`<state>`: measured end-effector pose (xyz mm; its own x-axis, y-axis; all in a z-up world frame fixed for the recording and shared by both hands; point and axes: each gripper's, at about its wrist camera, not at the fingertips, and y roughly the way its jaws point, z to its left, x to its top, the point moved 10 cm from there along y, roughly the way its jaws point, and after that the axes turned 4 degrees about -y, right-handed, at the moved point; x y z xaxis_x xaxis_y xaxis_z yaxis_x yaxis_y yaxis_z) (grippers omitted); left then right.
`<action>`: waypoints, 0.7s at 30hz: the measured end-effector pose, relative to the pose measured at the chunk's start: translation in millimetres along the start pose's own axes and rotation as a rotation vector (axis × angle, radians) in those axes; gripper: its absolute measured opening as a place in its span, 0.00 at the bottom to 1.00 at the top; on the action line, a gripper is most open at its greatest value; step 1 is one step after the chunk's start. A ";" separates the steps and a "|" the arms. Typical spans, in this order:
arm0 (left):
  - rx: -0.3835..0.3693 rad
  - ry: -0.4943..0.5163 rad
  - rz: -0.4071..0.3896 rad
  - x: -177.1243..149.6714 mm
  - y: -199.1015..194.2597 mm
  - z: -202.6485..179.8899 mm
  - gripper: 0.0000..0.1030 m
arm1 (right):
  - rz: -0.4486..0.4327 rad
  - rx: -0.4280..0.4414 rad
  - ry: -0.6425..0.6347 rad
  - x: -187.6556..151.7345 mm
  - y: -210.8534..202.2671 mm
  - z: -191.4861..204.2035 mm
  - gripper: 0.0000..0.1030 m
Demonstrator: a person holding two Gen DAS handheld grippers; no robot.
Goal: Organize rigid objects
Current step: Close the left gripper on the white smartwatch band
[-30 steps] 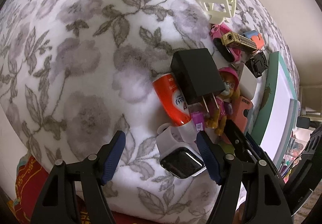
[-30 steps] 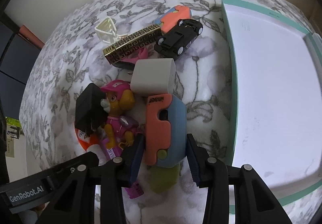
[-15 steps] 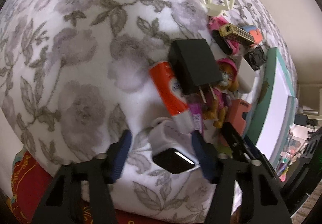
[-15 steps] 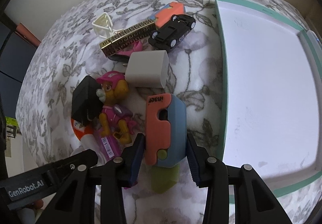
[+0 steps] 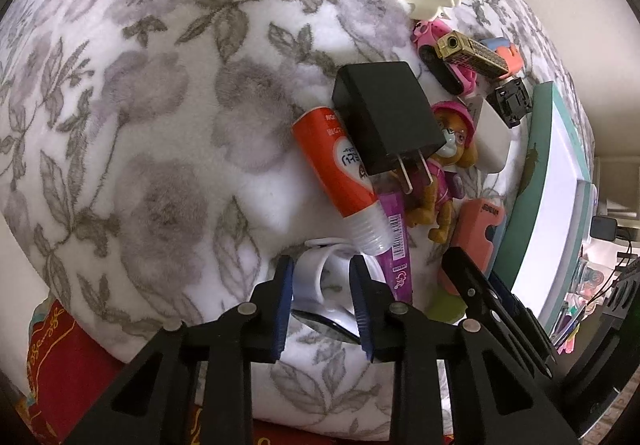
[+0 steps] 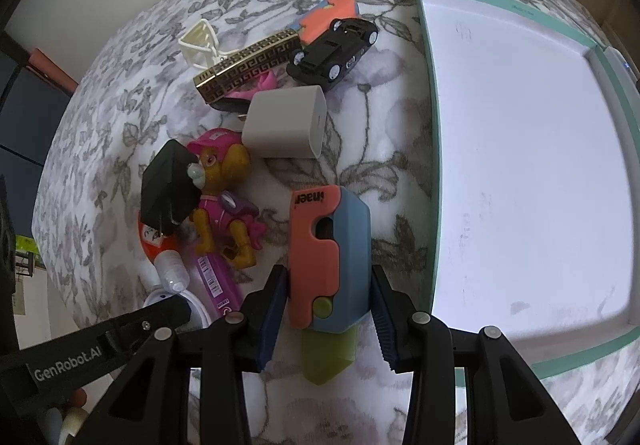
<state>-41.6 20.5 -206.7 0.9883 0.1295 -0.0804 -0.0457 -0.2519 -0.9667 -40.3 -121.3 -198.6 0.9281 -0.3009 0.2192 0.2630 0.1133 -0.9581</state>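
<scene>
- Left wrist view: we've got our left gripper [image 5: 322, 301] down over the white smartwatch with its dark glossy face [image 5: 324, 309]. The jaws have just been closing and now sit narrow, with the white strap between them; whether the pads truly pinch it we cannot tell.
- Right wrist view: our right gripper [image 6: 330, 319] is clamped partway open on the orange-and-blue plastic folding toy with a green tip [image 6: 330, 261], blue pads pressing both its sides, just beside the teal-rimmed white tray [image 6: 426, 149].
- That tray shows nothing in it, so we judge the sorting hardly begun.
- Left of the tray on the grey floral fleece blanket [image 6: 120, 93] waits the pile: black wall charger [image 5: 386, 117], orange glue stick [image 5: 340, 173], purple tube [image 5: 396, 245], pink-clad toy pup [image 6: 224, 197], white charger cube [image 6: 286, 123], black toy car [image 6: 334, 49], gold-patterned harmonica [image 6: 248, 67], cream hair claw [image 6: 198, 41].
- All of that, we reckon, is left to move.
</scene>
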 end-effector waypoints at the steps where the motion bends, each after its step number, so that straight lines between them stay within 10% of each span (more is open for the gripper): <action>1: 0.006 0.002 0.000 0.5 -2.5 1.4 0.28 | 0.001 0.000 0.000 -0.4 -0.3 0.2 0.42; 14: 0.196 0.128 -0.063 15.4 6.9 -14.4 0.21 | 0.005 -0.009 -0.021 -14.9 -3.5 3.1 0.42; 21: 0.174 0.113 -0.069 14.7 7.6 -18.9 0.21 | 0.018 0.003 -0.003 -19.7 -7.7 0.7 0.42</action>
<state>-24.7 2.4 -210.6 0.9995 0.0298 0.0056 0.0079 -0.0759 -0.9971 -60.3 -115.5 -195.4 0.9336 -0.2959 0.2021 0.2466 0.1215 -0.9615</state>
